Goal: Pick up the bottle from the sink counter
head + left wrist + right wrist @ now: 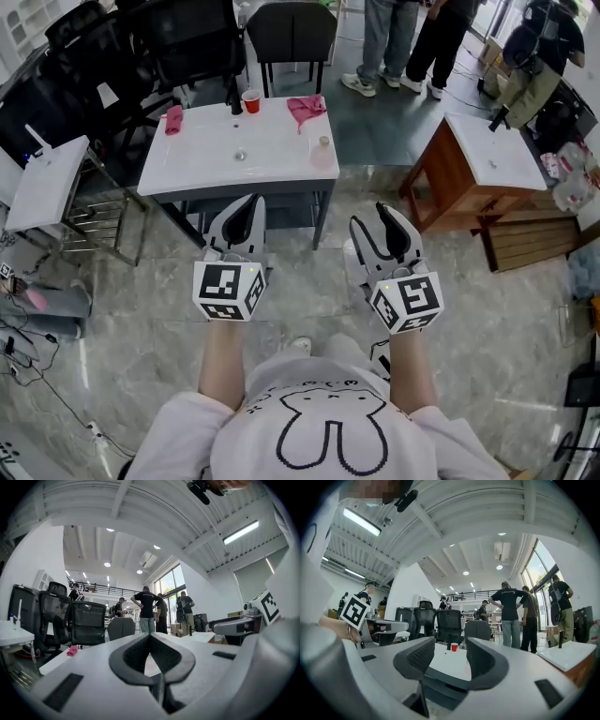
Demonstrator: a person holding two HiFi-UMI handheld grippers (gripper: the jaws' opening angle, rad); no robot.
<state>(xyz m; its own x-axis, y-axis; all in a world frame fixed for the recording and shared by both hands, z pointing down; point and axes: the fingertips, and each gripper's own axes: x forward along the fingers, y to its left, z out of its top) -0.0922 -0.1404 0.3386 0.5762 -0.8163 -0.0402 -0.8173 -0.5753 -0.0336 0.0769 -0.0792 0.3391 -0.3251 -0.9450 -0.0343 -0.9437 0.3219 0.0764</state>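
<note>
I stand back from the desk (272, 141). The bottle (323, 150) is upright near its right edge, upper centre of frame, well apart from both grippers. My right gripper (372, 217) is spread and empty, likely readied for the reach. My left gripper (251, 202) is clenched on nothing, idle.

I see a red cup (250, 100) ahead, a pink rag (173, 119) to its left and a pink cloth (306, 108) to its right, with black chairs (291, 33) behind them. Two people (384, 42) stand farther off, and a white-topped wooden cabinet (459, 178) sits to my right.
</note>
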